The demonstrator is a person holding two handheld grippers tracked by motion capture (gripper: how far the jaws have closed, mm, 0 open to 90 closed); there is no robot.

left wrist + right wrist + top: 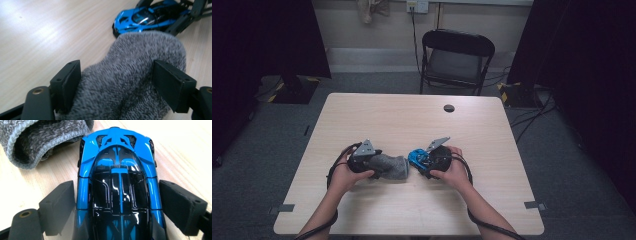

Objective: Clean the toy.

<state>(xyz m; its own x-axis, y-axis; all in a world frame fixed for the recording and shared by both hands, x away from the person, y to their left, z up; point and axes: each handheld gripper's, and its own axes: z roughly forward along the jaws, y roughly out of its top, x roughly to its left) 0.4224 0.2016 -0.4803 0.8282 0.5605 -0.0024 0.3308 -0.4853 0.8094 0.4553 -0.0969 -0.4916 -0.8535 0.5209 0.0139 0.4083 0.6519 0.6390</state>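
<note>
A fuzzy grey sock (396, 167) lies on the pale wooden table (412, 120) in front of the person. My left gripper (381, 166) is shut on it; in the left gripper view both black pads (71, 80) press into the sock (130, 75) from either side, near its closed end. A blue and black toy car (417, 157) sits just right of the sock's open cuff (22, 147). My right gripper (424, 161) is shut on the car (117, 177), a pad (180, 205) against each flank, and the car's end points at the cuff.
A black folding chair (457, 55) stands behind the table's far edge. A round cable hole (449, 108) lies at the table's far right. Cables and taped boxes lie on the grey floor at both sides. Dark curtains hang left and right.
</note>
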